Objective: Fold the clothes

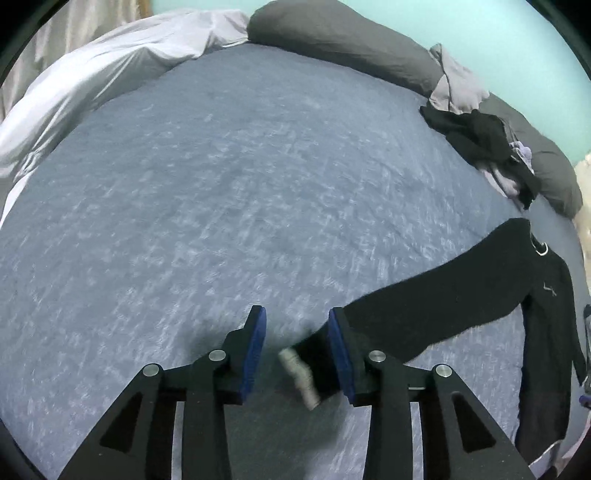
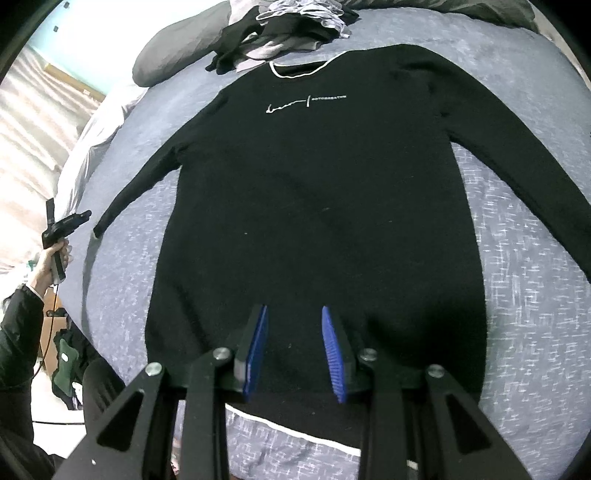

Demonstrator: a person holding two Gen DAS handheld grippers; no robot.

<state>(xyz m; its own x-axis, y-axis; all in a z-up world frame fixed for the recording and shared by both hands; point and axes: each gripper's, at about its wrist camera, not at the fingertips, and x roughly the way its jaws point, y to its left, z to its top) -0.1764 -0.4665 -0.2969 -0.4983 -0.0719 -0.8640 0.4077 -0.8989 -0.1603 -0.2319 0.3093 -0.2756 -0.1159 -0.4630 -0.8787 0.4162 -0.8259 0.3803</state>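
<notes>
A black long-sleeved shirt (image 2: pixel 314 206) with white script on the chest lies flat, front up, on the blue-grey bed cover (image 1: pixel 184 221). My right gripper (image 2: pixel 293 310) hovers open just above the shirt's lower body, near the white-trimmed hem (image 2: pixel 295 432). One sleeve (image 1: pixel 443 291) stretches out sideways. Its pale-banded cuff (image 1: pixel 299 376) lies between the fingers of my open left gripper (image 1: pixel 297 314), close to the right finger (image 1: pixel 338 343). In the right wrist view a hand holds the left gripper (image 2: pixel 79 218) beside that cuff (image 2: pixel 98 232). The other sleeve (image 2: pixel 517 166) lies spread to the right.
A pile of black and lilac clothes (image 1: pixel 480 144) (image 2: pixel 280 29) sits at the head of the bed against grey pillows (image 1: pixel 332 33) (image 2: pixel 173 55). A white duvet (image 1: pixel 92 81) is bunched along the far side. Boxes and bags (image 2: pixel 62 354) stand on the floor at the left.
</notes>
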